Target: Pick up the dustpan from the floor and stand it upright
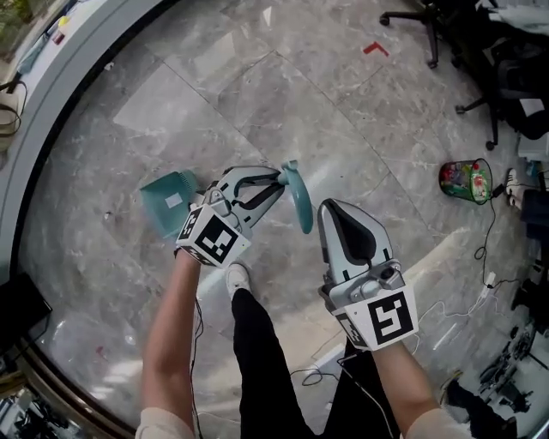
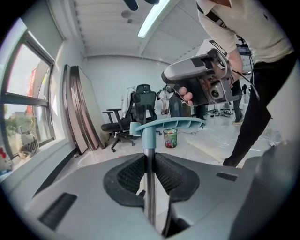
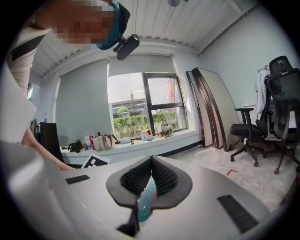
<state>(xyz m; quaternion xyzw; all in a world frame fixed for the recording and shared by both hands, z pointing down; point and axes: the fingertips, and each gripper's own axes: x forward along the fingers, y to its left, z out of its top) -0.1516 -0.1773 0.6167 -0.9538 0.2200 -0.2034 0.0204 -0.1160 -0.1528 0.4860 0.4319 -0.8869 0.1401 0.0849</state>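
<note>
The teal dustpan hangs off the floor in the head view, its pan (image 1: 169, 201) to the left and its flat teal handle (image 1: 298, 199) to the right. My left gripper (image 1: 276, 180) is shut on the thin metal shaft (image 2: 149, 187) just below that handle (image 2: 168, 124), pads (image 2: 129, 176) pressed on both sides. My right gripper (image 1: 330, 208) hovers beside the handle's near end, its tips together. In the right gripper view a sliver of teal (image 3: 147, 197) shows in the slit behind the pads of that gripper (image 3: 151, 161); whether it is pinched is unclear.
A small waste basket (image 1: 466, 182) with colourful rubbish stands on the marble floor to the right, with cables (image 1: 480, 283) near it. Office chairs (image 1: 429, 26) sit at the far right. A curved window ledge (image 1: 51, 94) bounds the left. The person's shoe (image 1: 238, 276) is below the dustpan.
</note>
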